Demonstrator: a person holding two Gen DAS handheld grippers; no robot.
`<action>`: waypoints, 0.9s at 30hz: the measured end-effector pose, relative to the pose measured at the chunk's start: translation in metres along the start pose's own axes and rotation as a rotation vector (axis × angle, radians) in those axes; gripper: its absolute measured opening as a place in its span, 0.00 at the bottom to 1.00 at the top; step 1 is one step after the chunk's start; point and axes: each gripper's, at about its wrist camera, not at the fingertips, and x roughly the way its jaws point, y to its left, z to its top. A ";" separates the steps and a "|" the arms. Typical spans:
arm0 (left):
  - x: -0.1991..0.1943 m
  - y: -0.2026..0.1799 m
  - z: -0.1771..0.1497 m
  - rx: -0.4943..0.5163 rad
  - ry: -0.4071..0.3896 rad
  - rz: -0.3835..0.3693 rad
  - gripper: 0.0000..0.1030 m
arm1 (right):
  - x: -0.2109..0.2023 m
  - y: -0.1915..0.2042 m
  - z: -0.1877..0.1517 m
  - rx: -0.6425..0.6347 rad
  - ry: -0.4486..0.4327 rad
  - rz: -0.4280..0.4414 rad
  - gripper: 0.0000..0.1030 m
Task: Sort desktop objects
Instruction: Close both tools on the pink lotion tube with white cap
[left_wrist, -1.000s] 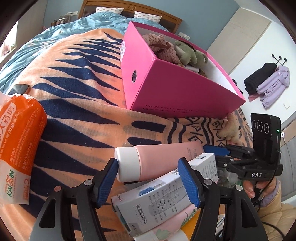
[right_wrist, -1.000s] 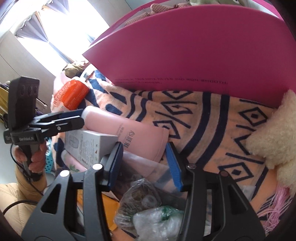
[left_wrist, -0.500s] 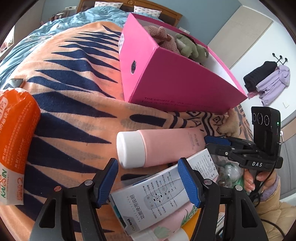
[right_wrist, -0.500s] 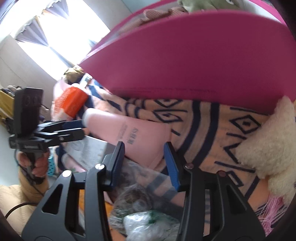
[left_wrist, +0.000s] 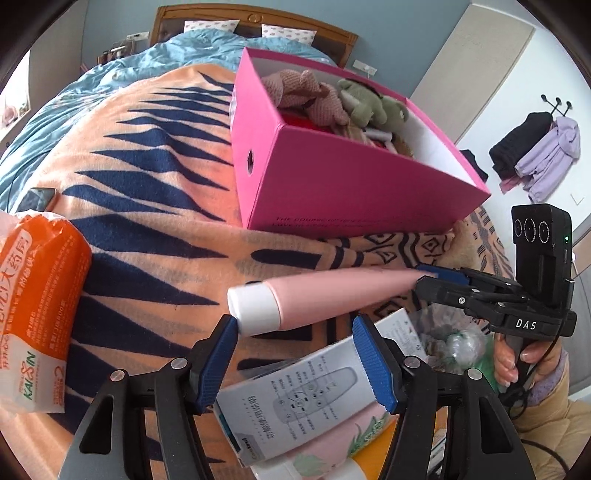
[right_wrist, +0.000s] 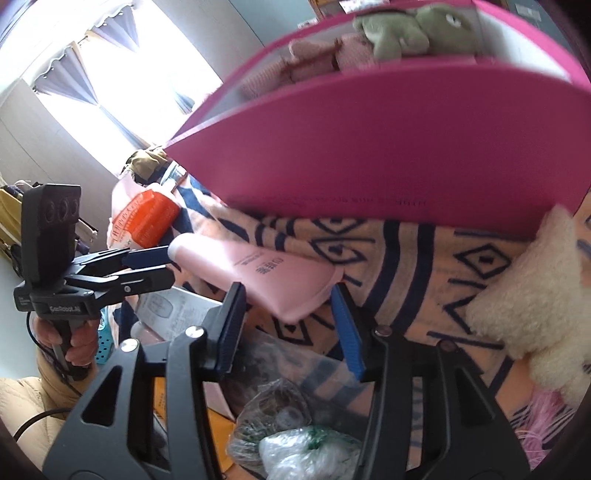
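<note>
Since a second ago the pink tube (left_wrist: 332, 299) has come clear of the white carton (left_wrist: 295, 402) it overlapped, with blanket now showing between them, and it has rolled so its flat tail reads edge-on in the left view. Right hand-held gripper (right_wrist: 290, 325): jaws about half apart, just eased open a touch, with the tube's crimped tail between them and both blue pads against its edges. The tube points away from it toward the left hand-held gripper (left_wrist: 297, 360). That one is parted and holds nothing. The tube's white cap (left_wrist: 255, 310) sits at the tip of one finger and the carton lies under the gap. A hand (left_wrist: 517, 365) grips the right handle. Everything rests on an orange and navy blanket (left_wrist: 147, 184) over a bed. Below the right jaws is a crumpled clear bag (right_wrist: 295, 435), with a cream fluffy toy (right_wrist: 535, 295) to one side. Beyond the tube stands an open pink box (left_wrist: 351, 184), knitted and plush toys (left_wrist: 369, 107) inside. An orange packet (left_wrist: 37, 295) lies well off to the side, a phone (left_wrist: 37, 197) past it.
</note>
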 end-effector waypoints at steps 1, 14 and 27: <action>-0.001 -0.001 0.000 0.003 -0.005 -0.002 0.63 | -0.003 0.001 0.001 -0.004 -0.009 -0.002 0.49; 0.016 0.000 0.008 0.014 0.012 -0.020 0.58 | -0.002 0.001 0.007 -0.047 0.016 -0.024 0.40; 0.024 0.008 0.007 -0.013 0.035 -0.042 0.54 | 0.006 -0.007 0.014 -0.043 0.021 -0.142 0.38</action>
